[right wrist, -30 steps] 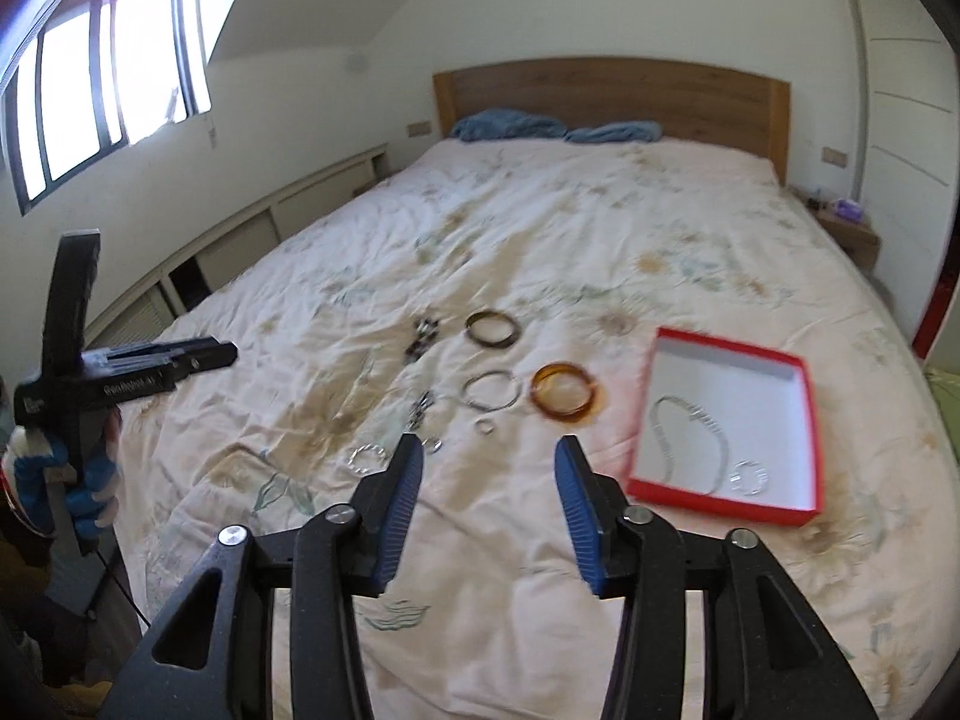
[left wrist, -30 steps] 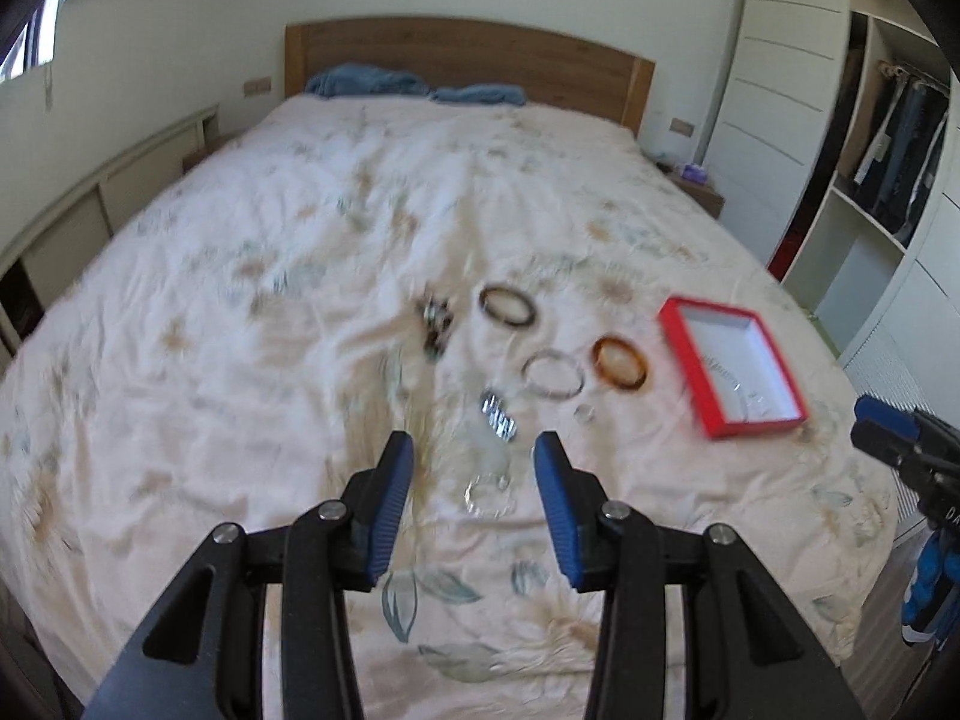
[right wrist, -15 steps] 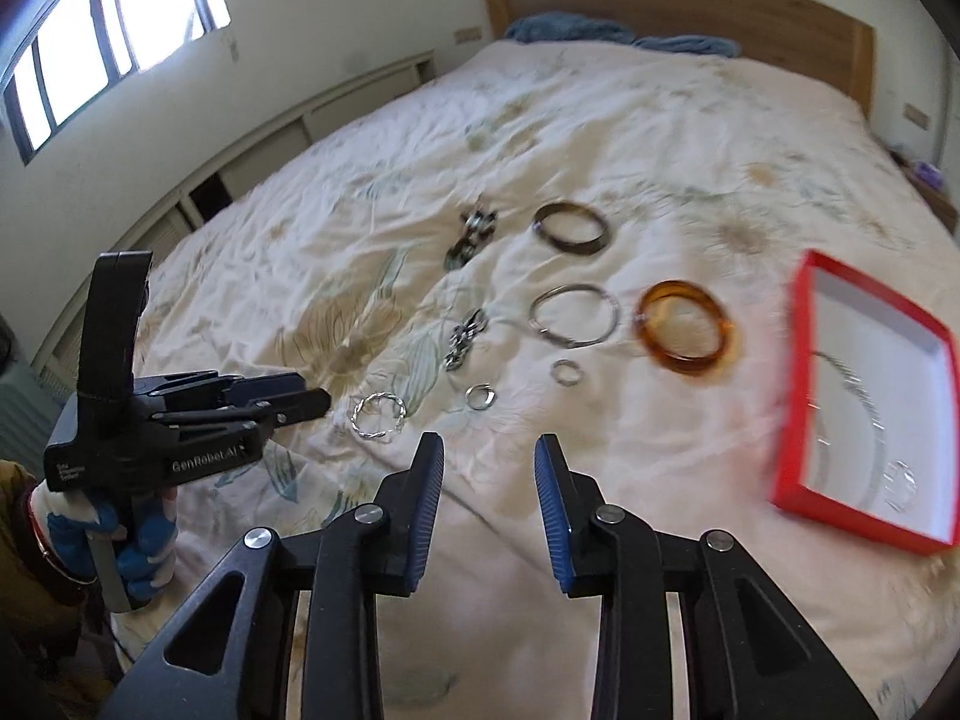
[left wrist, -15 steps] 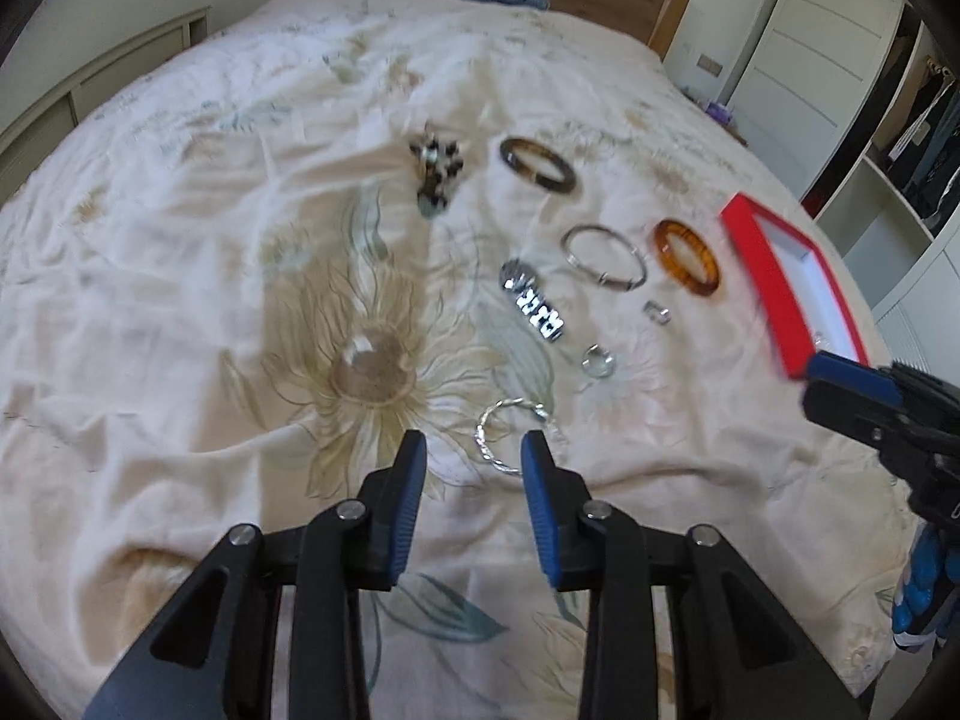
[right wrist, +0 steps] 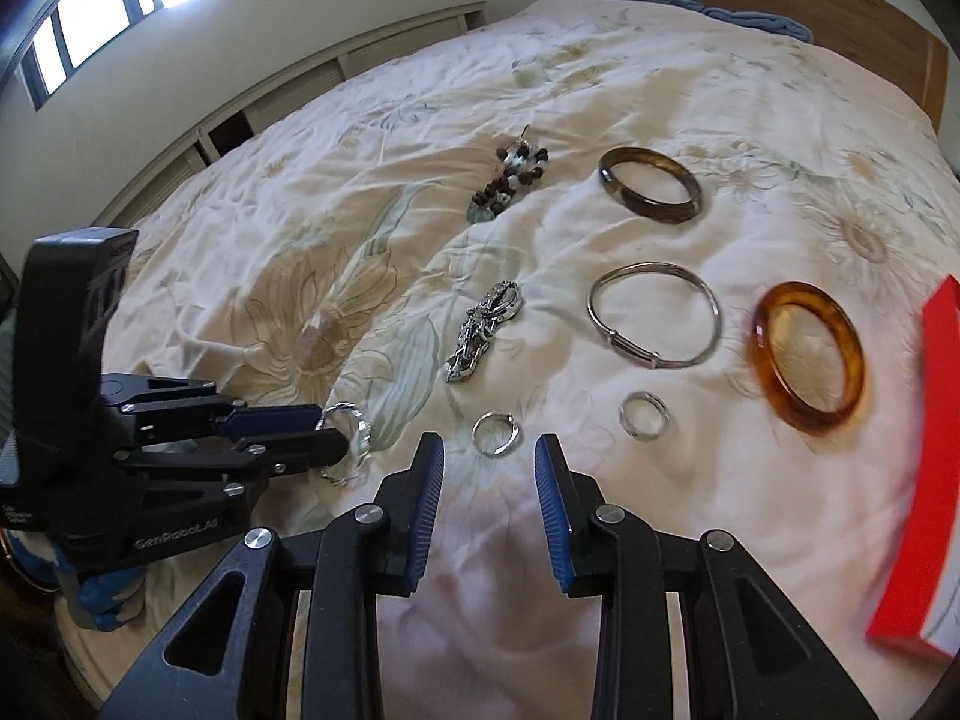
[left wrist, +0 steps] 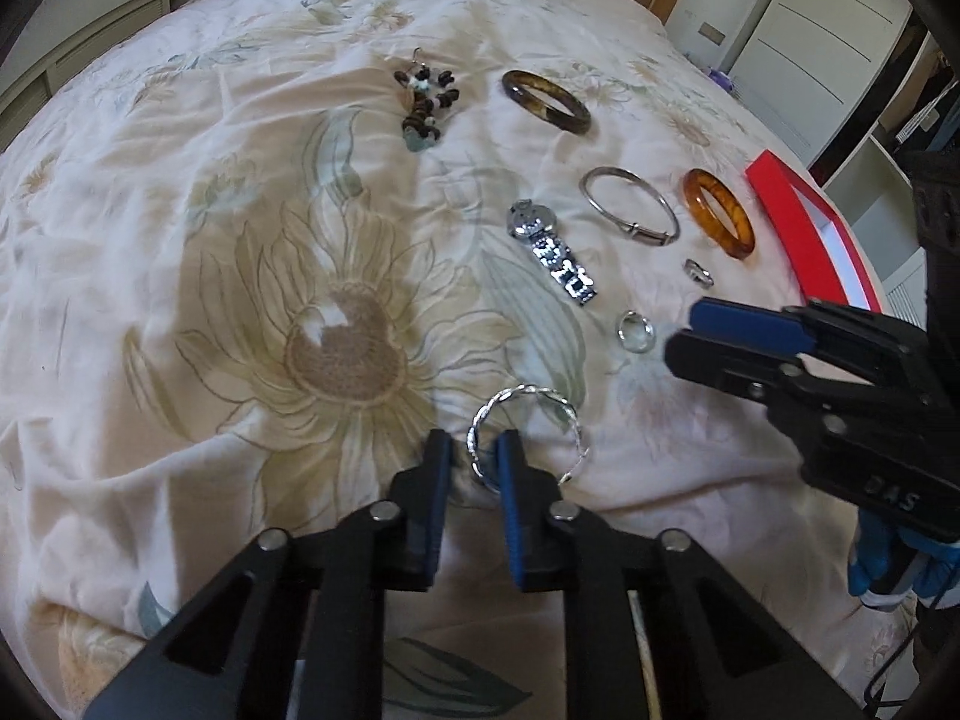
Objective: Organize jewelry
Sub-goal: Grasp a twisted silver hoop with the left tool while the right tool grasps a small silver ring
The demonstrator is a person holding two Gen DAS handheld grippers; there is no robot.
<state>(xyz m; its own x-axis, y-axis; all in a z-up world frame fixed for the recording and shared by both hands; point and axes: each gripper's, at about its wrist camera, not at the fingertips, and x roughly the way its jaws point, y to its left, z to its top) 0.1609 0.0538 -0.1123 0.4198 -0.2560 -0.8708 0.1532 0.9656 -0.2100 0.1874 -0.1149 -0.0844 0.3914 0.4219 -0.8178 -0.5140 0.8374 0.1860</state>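
Left gripper point(left wrist: 471, 461) closing astride near rim of twisted silver bangle point(left wrist: 527, 433), flat on bed point(left wrist: 180, 300). Right gripper point(right wrist: 489, 467) unclosed, empty, just short of small ring point(right wrist: 496, 432).

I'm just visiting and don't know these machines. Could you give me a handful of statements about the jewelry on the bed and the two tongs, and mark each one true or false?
1. The left tongs straddle the rim of the twisted silver bracelet. True; their jaws are closing on it.
2. The amber bangle lies inside the red box. False: it lies on the bedspread beside the box.
3. The right tongs hold a ring. False: nothing is between their jaws; a small silver ring lies just ahead of them.
4. The thin silver bangle lies between the dark bangle and a second small ring. True.
5. The beaded piece is stacked on the watch. False: they lie apart.
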